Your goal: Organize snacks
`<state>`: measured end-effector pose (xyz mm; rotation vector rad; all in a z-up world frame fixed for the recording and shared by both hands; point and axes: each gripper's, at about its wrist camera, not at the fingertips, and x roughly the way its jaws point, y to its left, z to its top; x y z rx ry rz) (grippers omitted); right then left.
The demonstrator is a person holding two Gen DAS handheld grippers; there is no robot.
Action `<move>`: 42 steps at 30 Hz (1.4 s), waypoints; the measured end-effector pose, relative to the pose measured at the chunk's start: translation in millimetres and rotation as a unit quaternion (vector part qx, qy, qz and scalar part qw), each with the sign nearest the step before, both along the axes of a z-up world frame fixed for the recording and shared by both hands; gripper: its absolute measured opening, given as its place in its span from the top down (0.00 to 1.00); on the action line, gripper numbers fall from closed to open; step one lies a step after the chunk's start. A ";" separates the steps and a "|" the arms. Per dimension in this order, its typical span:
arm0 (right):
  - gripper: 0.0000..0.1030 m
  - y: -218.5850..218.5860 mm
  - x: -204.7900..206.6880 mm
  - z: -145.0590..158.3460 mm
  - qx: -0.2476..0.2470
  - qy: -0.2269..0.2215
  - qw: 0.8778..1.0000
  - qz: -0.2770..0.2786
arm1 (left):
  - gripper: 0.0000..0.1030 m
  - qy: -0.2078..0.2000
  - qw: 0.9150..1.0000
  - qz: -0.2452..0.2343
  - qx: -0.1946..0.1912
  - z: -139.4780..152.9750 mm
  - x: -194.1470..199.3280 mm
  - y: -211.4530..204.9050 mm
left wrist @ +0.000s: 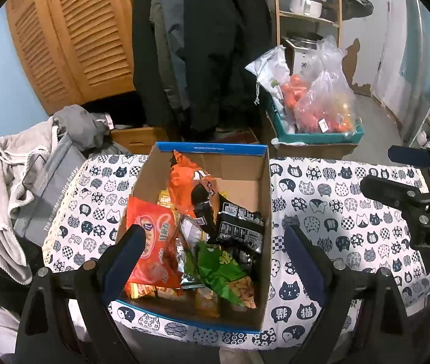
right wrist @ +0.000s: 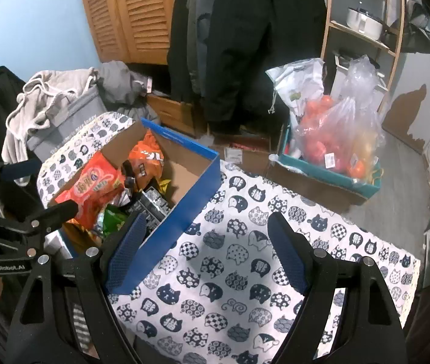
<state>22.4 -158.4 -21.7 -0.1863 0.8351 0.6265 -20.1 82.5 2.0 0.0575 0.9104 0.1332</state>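
Observation:
A blue-sided cardboard box point(left wrist: 260, 206) point(right wrist: 184, 206) stands on the cat-print tablecloth point(left wrist: 336, 212) point(right wrist: 230, 257), filled with snack packets: an orange-red packet point(left wrist: 154, 242) point(right wrist: 93, 188), an orange bag point(left wrist: 187, 185) point(right wrist: 145, 157), a black packet point(left wrist: 239, 227) point(right wrist: 151, 203) and a green packet point(left wrist: 221, 270) point(right wrist: 113, 220). My left gripper point(left wrist: 215, 242) is open and empty, hovering over the box's near end. My right gripper point(right wrist: 206, 248) is open and empty, above the cloth just right of the box; it also shows at the right of the left wrist view point(left wrist: 397, 176).
Grey clothes over a grey bin point(left wrist: 32, 188) point(right wrist: 57, 115) lie left of the table. A teal crate with plastic bags of orange fruit point(left wrist: 321, 112) point(right wrist: 336, 145) sits behind on cardboard boxes. Dark coats point(left wrist: 203, 45), a louvred wooden door point(left wrist: 72, 36) and a shelf with a pot point(right wrist: 363, 24) stand behind.

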 end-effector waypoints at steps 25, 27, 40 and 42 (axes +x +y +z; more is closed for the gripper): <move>0.21 0.7 -0.5 -0.2 -0.001 0.000 1.000 0.001 | 0.09 0.011 1.000 -0.002 -0.005 -5.3 0.7 -1.9; 0.21 0.7 -0.3 0.0 0.000 0.001 1.000 0.000 | 0.09 0.013 1.000 -0.005 -0.004 -6.3 0.5 -2.8; 0.21 1.4 -1.0 -1.6 -0.001 0.002 1.000 0.000 | 0.09 0.015 1.000 -0.009 -0.007 -10.0 -1.3 -3.5; 0.21 1.5 -0.7 -1.6 -0.001 0.002 1.000 0.001 | 0.09 0.015 1.000 -0.009 -0.008 -10.3 -1.5 -3.5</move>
